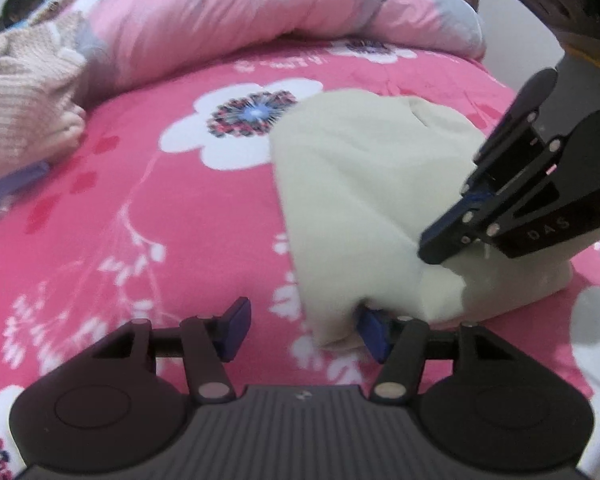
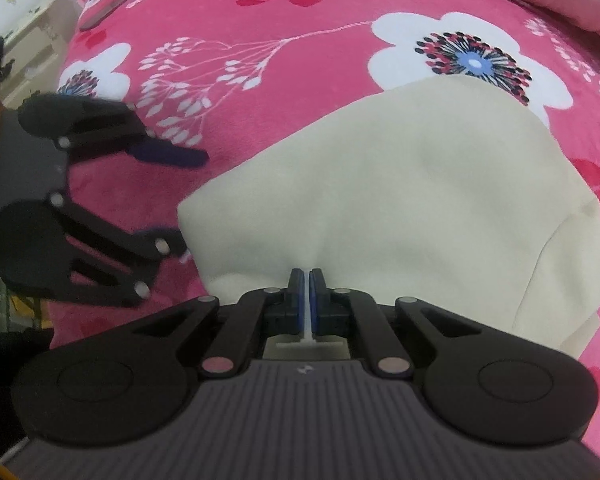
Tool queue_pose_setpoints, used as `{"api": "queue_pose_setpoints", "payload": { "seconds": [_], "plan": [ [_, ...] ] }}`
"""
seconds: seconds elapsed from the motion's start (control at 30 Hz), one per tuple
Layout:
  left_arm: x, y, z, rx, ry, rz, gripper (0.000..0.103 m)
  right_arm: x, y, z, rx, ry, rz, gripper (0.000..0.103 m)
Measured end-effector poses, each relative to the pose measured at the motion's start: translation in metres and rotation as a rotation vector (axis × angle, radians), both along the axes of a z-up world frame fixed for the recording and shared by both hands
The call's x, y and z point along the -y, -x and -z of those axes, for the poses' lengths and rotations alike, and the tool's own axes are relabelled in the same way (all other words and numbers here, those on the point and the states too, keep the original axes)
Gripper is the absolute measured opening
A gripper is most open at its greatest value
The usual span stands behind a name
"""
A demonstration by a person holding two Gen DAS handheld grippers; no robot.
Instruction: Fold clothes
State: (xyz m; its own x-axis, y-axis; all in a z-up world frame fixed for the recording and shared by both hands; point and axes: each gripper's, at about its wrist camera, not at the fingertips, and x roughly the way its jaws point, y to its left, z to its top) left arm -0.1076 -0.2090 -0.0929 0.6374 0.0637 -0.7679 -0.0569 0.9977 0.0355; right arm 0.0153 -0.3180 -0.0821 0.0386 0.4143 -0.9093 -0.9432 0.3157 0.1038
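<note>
Between our right gripper's (image 2: 309, 280) fingers sits a pinch of the cream garment (image 2: 400, 208): the two blue pads are pressed together on a thin fold of its near edge, w/ the rest of the cloth spreading away ahead of the fingers over the pink floral bedspread (image 2: 260, 12). From the left wrist view the same gripper (image 1: 440, 250) comes down from the upper right, tips closed on the cloth's near-right part.

Our left gripper (image 1: 306, 330) has its fingers wide apart. Its right-hand pad (image 1: 374, 334) touches the garment's (image 1: 360, 184) near-left corner, which bulges over it; its left-hand pad (image 1: 236, 334) stands clear above bare bedspread (image 1: 148, 216). In the right wrist view we see this gripper (image 2: 180, 200) off to the left of our fingers, open, one tip over the bedspread and the other at the cloth's left edge.

Garment lies bunched & partly folded, approx. mid-bed. Beyond the left fingers a pale pink duvet (image 1: 228, 12) is heaped along the far side, and far-left of them lies a beige knit (image 1: 24, 96).
</note>
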Motion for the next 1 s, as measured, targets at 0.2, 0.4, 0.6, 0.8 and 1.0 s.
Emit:
{"api": "queue_pose_setpoints", "payload": {
  "seconds": [0.2,0.4,0.6,0.8,1.0],
  "plan": [
    [-0.019,0.001,0.011,-0.017,0.036,-0.034,0.068,0.0,0.0,0.001,-0.003,-0.01,-0.001,0.001],
    [-0.031,0.005,0.001,-0.102,0.147,-0.097,0.069,0.007,-0.002,0.004,-0.015,-0.044,0.03,0.001],
    [-0.039,0.021,-0.047,-0.052,0.134,-0.13,0.063,0.013,-0.002,0.004,-0.016,-0.075,0.052,0.001],
    [0.005,-0.025,-0.06,0.069,0.188,0.064,0.04,0.032,-0.001,-0.022,0.052,-0.125,0.063,0.003],
    [0.027,-0.058,-0.032,-0.074,0.208,0.112,0.017,0.049,-0.01,-0.016,0.053,-0.05,0.135,0.004]
  ]
}}
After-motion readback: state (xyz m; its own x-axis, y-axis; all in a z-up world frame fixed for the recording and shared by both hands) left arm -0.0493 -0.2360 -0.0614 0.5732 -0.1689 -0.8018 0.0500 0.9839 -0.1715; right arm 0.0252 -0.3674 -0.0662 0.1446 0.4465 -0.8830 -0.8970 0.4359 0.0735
